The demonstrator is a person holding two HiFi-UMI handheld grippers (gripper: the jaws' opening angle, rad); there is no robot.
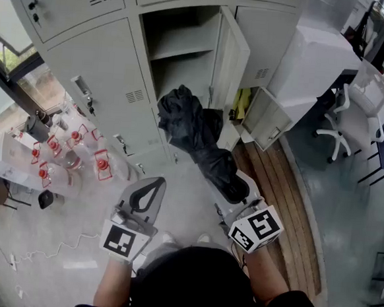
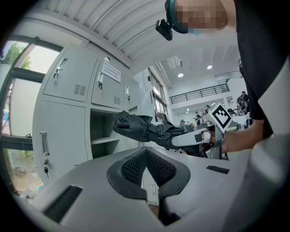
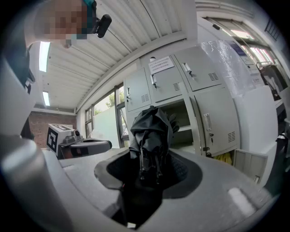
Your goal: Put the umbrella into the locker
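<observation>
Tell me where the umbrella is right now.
In the head view the folded black umbrella sits centre frame, clamped in the right gripper and pointing toward the open locker compartment just ahead.

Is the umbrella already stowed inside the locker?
No, the folded black umbrella is clamped in the right gripper, and most of its length is out in front of the open locker.

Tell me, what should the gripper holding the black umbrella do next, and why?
Probably ease the right gripper forward toward the open locker. Its jaws are clamped on the folded umbrella, whose far end points at the open compartment but looks to be just short of going in. The door stands wide open, so nothing seems to block the way.
</observation>
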